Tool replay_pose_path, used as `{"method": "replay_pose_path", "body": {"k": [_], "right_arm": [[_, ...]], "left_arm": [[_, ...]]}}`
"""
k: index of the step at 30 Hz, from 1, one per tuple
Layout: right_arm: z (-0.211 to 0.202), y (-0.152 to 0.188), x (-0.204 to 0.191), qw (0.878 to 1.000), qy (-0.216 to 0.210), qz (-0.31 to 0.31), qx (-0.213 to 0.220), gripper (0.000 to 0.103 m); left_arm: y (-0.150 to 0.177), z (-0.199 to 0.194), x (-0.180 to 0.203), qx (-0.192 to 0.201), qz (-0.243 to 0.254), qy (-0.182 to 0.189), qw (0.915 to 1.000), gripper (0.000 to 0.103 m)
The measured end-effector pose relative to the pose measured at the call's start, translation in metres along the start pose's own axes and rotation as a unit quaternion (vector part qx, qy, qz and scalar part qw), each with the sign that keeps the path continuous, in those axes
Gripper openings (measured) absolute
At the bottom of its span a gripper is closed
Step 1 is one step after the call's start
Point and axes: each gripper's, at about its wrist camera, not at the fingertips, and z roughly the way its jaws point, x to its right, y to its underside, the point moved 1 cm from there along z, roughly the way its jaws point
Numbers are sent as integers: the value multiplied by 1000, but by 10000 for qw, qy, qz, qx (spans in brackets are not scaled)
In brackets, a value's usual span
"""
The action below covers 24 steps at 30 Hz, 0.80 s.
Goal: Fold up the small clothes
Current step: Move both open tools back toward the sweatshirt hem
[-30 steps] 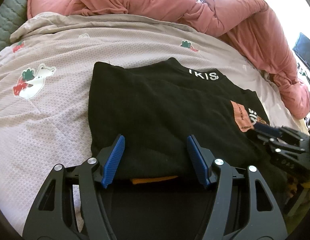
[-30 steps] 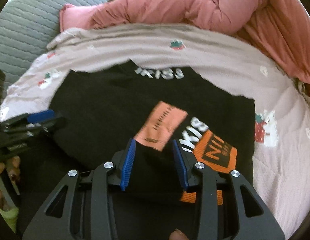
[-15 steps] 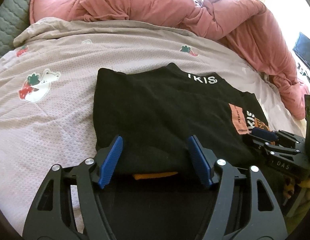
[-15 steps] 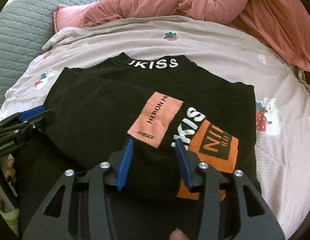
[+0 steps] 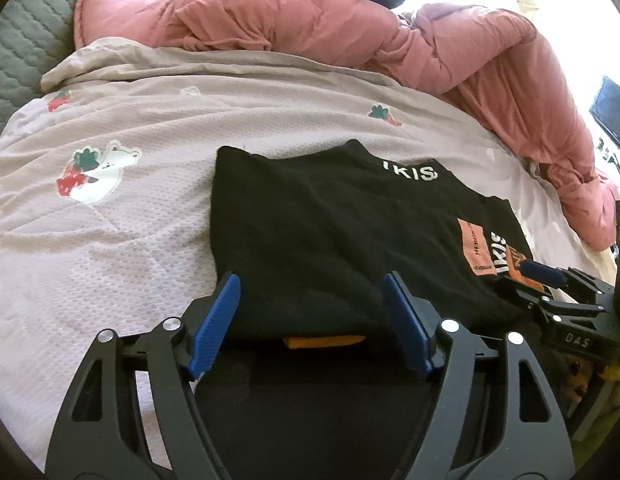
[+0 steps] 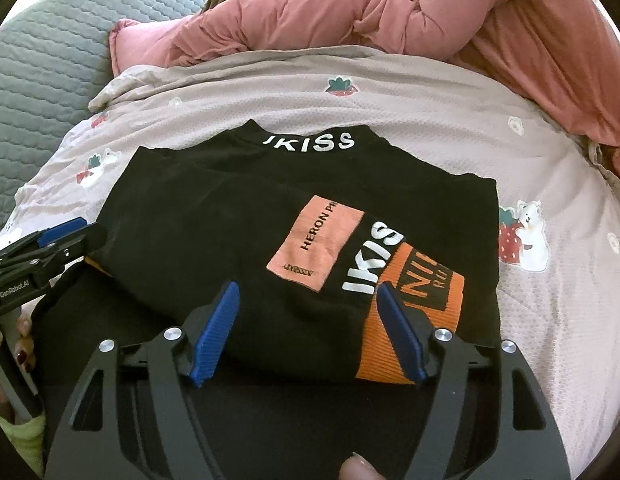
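A black top [image 6: 238, 232] with white "IKISS" lettering, a salmon patch and an orange cuff lies folded on the bedspread [image 5: 122, 248]. My left gripper [image 5: 310, 280] sits at the near left edge of the fold. Its jaws are opening, and the black cloth [image 5: 310, 240] lies loosely between the blue pads without being pressed. My right gripper [image 6: 308, 288] is at the near right edge by the orange cuff [image 6: 414, 320]. Its jaws are opening too, and the pads stand clear of the cloth. Each gripper appears in the other's view: the right gripper [image 5: 550, 280] and the left gripper [image 6: 58, 240].
A rumpled pink duvet [image 5: 350, 40] is heaped along the far side and right of the bed. A grey-green quilted headboard [image 6: 50, 60] rises at the far left. The pale bedspread carries strawberry and bear prints [image 5: 98, 176]. A dark screen [image 5: 614, 112] stands at the far right.
The right gripper's jaws have spread from a narrow gap around the black cloth to a wide one. The left jaws widened slightly. The folded top has settled flat.
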Motion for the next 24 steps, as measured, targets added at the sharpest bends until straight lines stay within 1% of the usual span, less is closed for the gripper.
{"method": "replay_pose_path", "body": {"k": [1, 2, 3, 4, 5, 8, 9, 10, 11, 17, 24], "right_arm": [[-1, 0, 0, 10000, -3, 14, 15, 77], [-1, 0, 0, 10000, -12, 20, 19, 77], [-1, -1, 0, 10000, -15, 20, 20, 77], [-2, 0, 0, 10000, -3, 24, 23, 82], [-2, -1, 0, 10000, 25, 44, 38, 88], [-4, -2, 0, 9998, 161, 62, 74, 96], [-5, -2, 1, 9998, 189, 61, 77, 96], [-5, -2, 1, 9997, 199, 68, 83, 96], [-7, -2, 1, 9997, 197, 82, 97, 96], [-15, -3, 0, 9994, 273, 69, 204, 98], [-28, -5, -2, 9989, 314, 61, 352, 98]], "left_arm": [[0, -1, -2, 7, -34, -6, 10000, 66], [0, -2, -2, 16, -44, -15, 10000, 72], [0, -3, -3, 29, -46, -33, 10000, 75], [-1, -5, -3, 63, -45, -46, 10000, 77], [0, -7, -4, 80, -40, -46, 9999, 77], [-1, -11, -4, 146, 7, -111, 9998, 83], [-1, -12, -4, 163, 14, -138, 9998, 85], [-1, -13, -5, 189, 12, -166, 9997, 91], [-1, -15, -6, 215, 4, -181, 9996, 92], [0, -24, -9, 333, -2, -296, 9990, 93], [5, -38, -18, 460, -127, -383, 9981, 93]]}}
